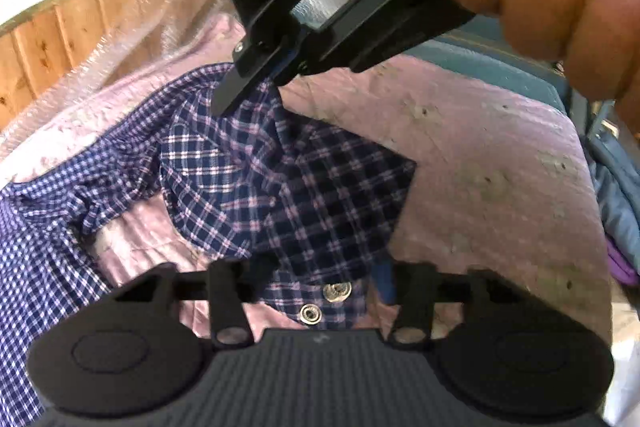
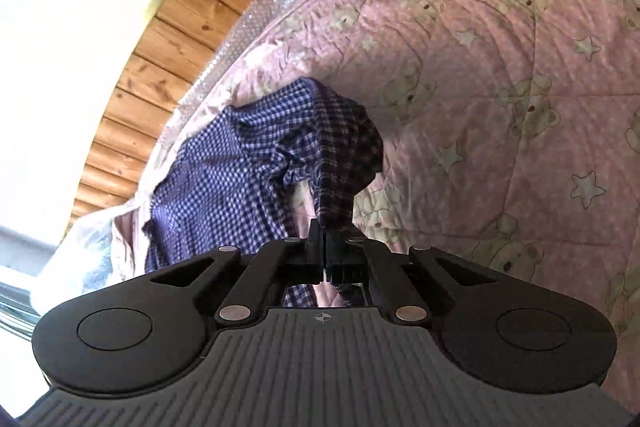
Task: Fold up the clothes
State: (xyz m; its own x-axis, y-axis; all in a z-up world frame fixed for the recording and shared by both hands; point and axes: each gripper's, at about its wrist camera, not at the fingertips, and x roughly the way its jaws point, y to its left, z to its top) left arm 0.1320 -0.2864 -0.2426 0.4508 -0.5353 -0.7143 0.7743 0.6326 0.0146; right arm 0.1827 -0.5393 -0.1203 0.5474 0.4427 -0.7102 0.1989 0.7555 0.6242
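While cloth hides the left fingers, right gripper (image 2: 323, 247) pinches the plaid shirt (image 2: 340, 151).

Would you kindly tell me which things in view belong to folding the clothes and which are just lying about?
For the job:
- checked shirt, lifted off the bed
- right gripper, fingers shut on the shirt
- left gripper, shirt cloth with snap buttons between its fingers

Just lying about:
- pink bear quilt
- bubble wrap
- wooden panelling
- grey-blue clothing

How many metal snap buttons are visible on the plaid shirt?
2: upper snap and lower snap, close together on the plaid shirt near the left gripper. Folds may hide more.
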